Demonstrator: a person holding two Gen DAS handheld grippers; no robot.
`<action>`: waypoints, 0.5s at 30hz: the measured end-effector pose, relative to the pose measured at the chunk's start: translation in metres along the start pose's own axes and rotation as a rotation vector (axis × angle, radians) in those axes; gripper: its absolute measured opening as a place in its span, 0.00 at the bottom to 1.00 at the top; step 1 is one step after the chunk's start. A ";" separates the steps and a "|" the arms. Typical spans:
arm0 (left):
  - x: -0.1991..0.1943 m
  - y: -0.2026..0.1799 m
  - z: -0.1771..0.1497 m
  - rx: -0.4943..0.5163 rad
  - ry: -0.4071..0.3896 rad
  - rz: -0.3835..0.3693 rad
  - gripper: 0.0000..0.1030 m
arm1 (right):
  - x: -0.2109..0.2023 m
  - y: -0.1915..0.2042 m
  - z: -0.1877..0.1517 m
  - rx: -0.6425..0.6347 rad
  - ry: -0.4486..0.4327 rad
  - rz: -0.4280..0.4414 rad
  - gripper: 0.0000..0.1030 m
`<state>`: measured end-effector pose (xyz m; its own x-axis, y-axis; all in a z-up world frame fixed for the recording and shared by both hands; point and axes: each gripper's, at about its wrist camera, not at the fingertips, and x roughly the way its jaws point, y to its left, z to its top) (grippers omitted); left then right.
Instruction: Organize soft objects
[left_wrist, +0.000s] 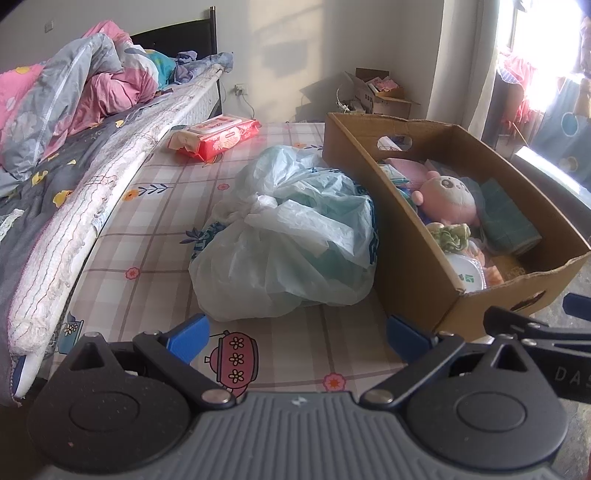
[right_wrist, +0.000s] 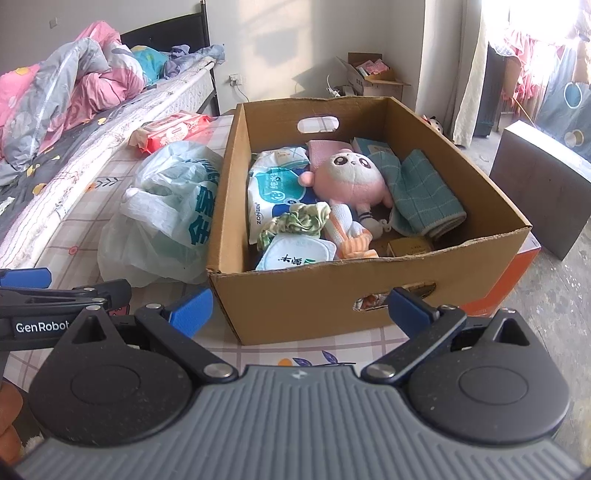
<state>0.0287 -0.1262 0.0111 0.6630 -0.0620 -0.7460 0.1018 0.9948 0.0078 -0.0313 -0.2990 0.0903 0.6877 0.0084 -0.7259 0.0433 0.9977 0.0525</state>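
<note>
A cardboard box (right_wrist: 303, 295) stands on a checked sheet and holds a pink plush toy (right_wrist: 356, 177), a teal towel (right_wrist: 421, 195), wet-wipe packs (right_wrist: 273, 192), a green scrunchie (right_wrist: 299, 219) and other soft items. It also shows in the left wrist view (left_wrist: 410, 258), with the plush (left_wrist: 448, 201) inside. A crumpled plastic bag (left_wrist: 288, 236) lies left of the box, seen too in the right wrist view (right_wrist: 166, 210). My left gripper (left_wrist: 295, 336) is open and empty, in front of the bag. My right gripper (right_wrist: 301, 308) is open and empty, before the box's near wall.
A red wipes pack (left_wrist: 218, 134) lies at the far end of the sheet. A bed with a rumpled pink and grey quilt (left_wrist: 74, 99) runs along the left. A small carton (right_wrist: 373, 75) sits by the far wall. A dark box (right_wrist: 543, 184) stands on the floor at right.
</note>
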 end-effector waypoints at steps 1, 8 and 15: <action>0.001 0.000 0.000 0.001 0.002 0.000 0.99 | 0.001 0.000 0.000 0.001 0.003 -0.001 0.99; 0.005 -0.006 0.000 0.014 0.018 -0.002 0.98 | 0.007 -0.006 -0.002 0.014 0.017 -0.005 0.99; 0.009 -0.012 0.003 0.030 0.030 -0.005 0.97 | 0.013 -0.012 -0.002 0.028 0.031 -0.009 0.99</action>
<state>0.0357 -0.1389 0.0056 0.6396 -0.0641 -0.7660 0.1274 0.9916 0.0233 -0.0244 -0.3106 0.0785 0.6645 0.0017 -0.7473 0.0699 0.9955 0.0644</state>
